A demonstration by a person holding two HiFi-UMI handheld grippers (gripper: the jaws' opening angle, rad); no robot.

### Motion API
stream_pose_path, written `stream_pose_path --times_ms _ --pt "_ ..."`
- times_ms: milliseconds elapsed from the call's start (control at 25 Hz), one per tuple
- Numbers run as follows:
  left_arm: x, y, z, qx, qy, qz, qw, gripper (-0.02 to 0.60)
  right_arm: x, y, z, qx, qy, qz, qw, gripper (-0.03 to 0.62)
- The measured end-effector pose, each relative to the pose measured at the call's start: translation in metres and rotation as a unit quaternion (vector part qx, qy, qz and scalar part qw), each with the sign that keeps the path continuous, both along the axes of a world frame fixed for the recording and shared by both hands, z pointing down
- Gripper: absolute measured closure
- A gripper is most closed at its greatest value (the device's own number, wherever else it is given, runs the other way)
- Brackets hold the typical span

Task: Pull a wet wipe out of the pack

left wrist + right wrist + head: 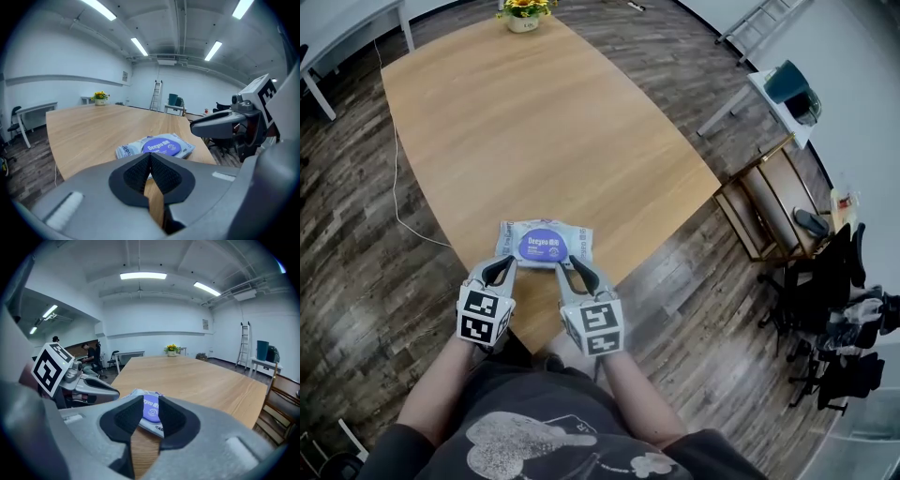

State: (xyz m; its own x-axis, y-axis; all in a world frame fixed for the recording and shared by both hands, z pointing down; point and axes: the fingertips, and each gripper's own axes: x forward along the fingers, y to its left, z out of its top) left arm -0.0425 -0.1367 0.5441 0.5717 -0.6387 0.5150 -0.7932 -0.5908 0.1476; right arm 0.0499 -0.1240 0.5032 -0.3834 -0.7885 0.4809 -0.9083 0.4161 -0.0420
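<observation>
**ITEM: wet wipe pack** [545,244]

- **Loc.:** lies flat, label up, on the wooden table [534,122] close to its near edge, straight ahead of both grippers. The rest of the tabletop is bare apart from a flower pot [523,14] at the far end.
- **Descr.:** white film pouch with crimped ends and a round purple lid [161,146] at centre top. The lid looks closed and no wipe shows.
- **Left gripper** [506,264]**:** jaws pressed together with nothing between them. Tip sits just by the pack's near-left corner; contact can't be confirmed.
- **Right gripper** [567,265]**:** jaws parted a little, no grip on anything. The pack shows through the gap, ahead of the pads. Tip is near the pack's near edge, approx. below the lid.
- **Handling (est.):**
  - Pouch is soft and squashy, w/ some weight from the damp contents.
  - The film is prob. slick on smooth wood, so the pack is likely to slide or lift when a wipe is tugged.
  - It needs pinning w/ one gripper, pref. on a crimped end or corner away from the lid.
  - Lid is the stiffer part; take it at its rim tab and flip it up first.
  - The wipe itself is thin, limp and wet. Pinch the exposed fold at the opening and pull steadily upward, as a jerk may drag the next sheet out too.
</observation>
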Motion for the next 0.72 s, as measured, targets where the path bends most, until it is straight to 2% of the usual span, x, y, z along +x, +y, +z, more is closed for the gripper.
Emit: stream_pose_path --times_ms 200,360,720 --pt "0.003 -0.007 0.017 -0.033 -0.001 0.035 0.9988 0.563 -0.018 -0.004 0.020 -0.039 0.041 -0.051 0.997 0.453" --pt "0.005 -0.010 0.029 -0.062 -0.018 0.074 0.9951 0.563 -0.023 -0.009 0.028 -0.049 0.074 -0.057 0.994 0.419" --pt "0.008 -0.012 0.048 -0.118 -0.045 0.098 0.9871 0.563 -0.014 -0.016 0.043 -0.085 0.132 -0.101 0.982 0.345"
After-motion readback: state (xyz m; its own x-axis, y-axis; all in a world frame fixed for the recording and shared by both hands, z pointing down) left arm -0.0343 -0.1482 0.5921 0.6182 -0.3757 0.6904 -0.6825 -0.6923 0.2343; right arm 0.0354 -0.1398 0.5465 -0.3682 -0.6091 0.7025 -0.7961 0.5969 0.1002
